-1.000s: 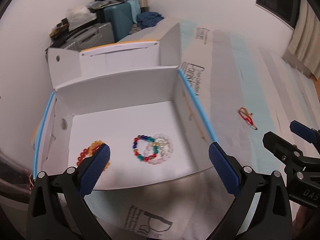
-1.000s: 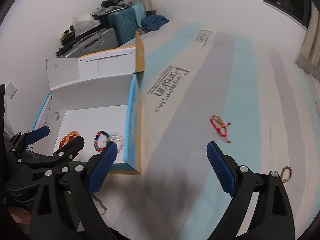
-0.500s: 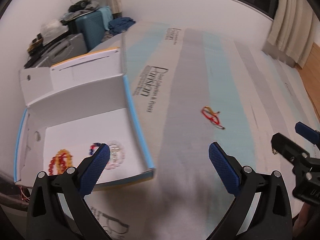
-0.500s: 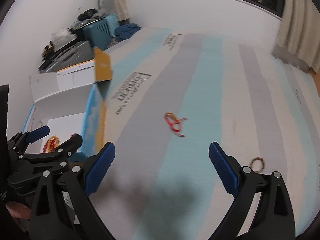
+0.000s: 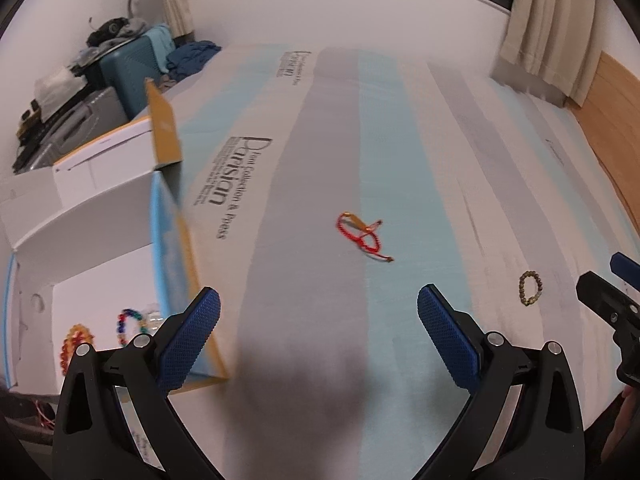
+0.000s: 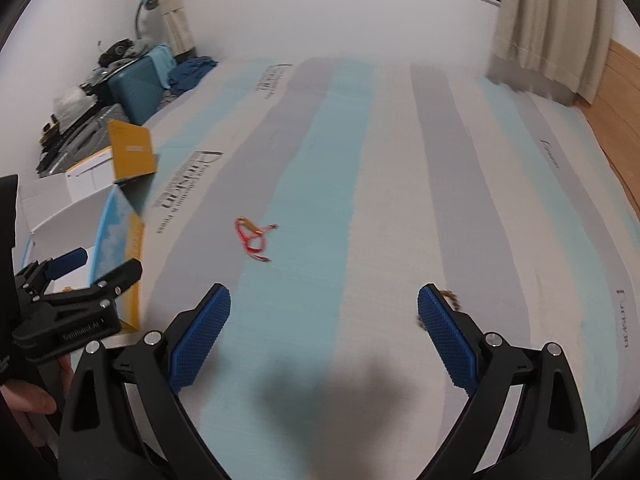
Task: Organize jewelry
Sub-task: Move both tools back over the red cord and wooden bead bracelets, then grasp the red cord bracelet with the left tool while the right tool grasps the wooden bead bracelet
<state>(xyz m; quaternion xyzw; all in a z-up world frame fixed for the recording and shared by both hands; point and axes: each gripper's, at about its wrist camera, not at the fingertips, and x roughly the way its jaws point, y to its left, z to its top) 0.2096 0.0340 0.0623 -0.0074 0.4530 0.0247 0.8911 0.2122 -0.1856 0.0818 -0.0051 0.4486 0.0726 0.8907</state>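
Observation:
A red cord bracelet point(image 5: 362, 235) point(image 6: 253, 238) lies on the striped mattress, ahead of both grippers. A small brown bead bracelet point(image 5: 531, 289) rests to its right; in the right wrist view the brown bead bracelet point(image 6: 450, 296) is mostly hidden behind my right fingertip. The open white box point(image 5: 100, 248) at the left holds an orange-red bead bracelet point(image 5: 74, 344) and a multicoloured one point(image 5: 130, 320). My left gripper point(image 5: 319, 326) is open and empty beside the box. My right gripper point(image 6: 324, 326) is open and empty over the mattress.
The striped mattress point(image 6: 360, 160) stretches far ahead. Suitcases and clutter point(image 5: 120, 68) stand at the back left by a lamp. A curtain point(image 6: 552, 28) and wooden panel lie at the right. A hand point(image 6: 24, 400) holds the left gripper.
Both grippers have swung right, away from the box and over the mattress. The red bracelet now sits nearer the middle of each view, and the brown one has come into view.

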